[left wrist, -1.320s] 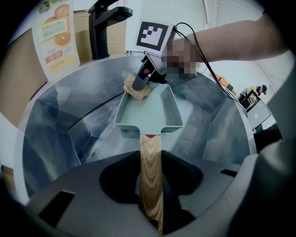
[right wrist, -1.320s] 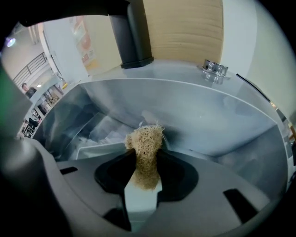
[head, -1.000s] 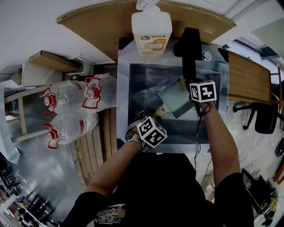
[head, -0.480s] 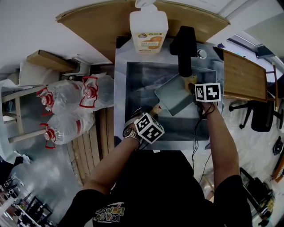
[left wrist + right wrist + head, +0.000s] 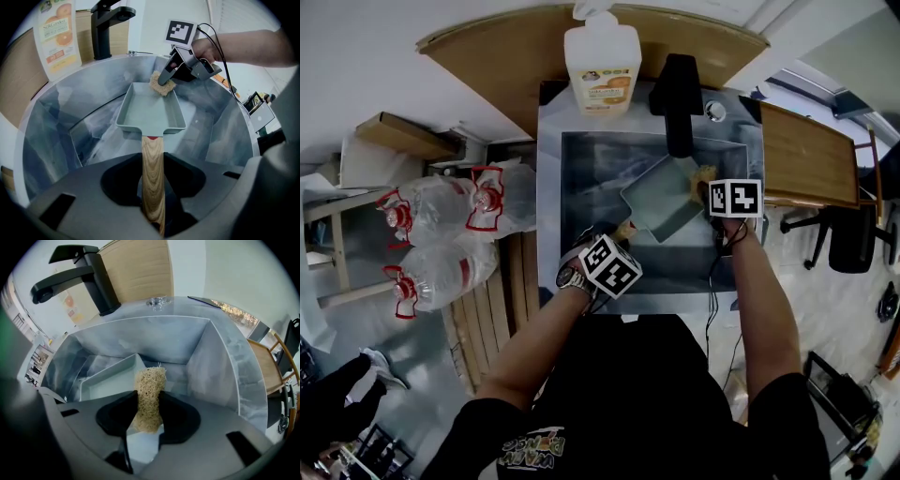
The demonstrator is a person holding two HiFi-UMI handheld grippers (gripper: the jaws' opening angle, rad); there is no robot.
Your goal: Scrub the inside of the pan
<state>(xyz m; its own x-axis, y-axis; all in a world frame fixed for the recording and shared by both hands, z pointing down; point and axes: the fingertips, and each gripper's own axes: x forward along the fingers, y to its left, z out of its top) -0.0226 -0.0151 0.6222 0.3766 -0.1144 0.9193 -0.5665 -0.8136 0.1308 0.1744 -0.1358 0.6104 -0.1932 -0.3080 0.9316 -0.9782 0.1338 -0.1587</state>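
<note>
my left gripper (image 5: 152,187) is closed on the wooden handle (image 5: 153,161) of the pan (image 5: 150,110), jaws pinching it from both sides, so the grey rectangular pan sticks out away from me over the basin of the steel sink (image 5: 70,122), open side up. my right gripper (image 5: 147,413) is clamped narrow on a tan fibrous scrubber (image 5: 149,394), which stands up between the jaws. from the left gripper view the scrubber's tip sits at the pan's far right corner, touching the rim there. the black faucet (image 5: 680,94) stands behind the sink, and the soap bottle (image 5: 602,61) is beside it on the wooden counter.
</note>
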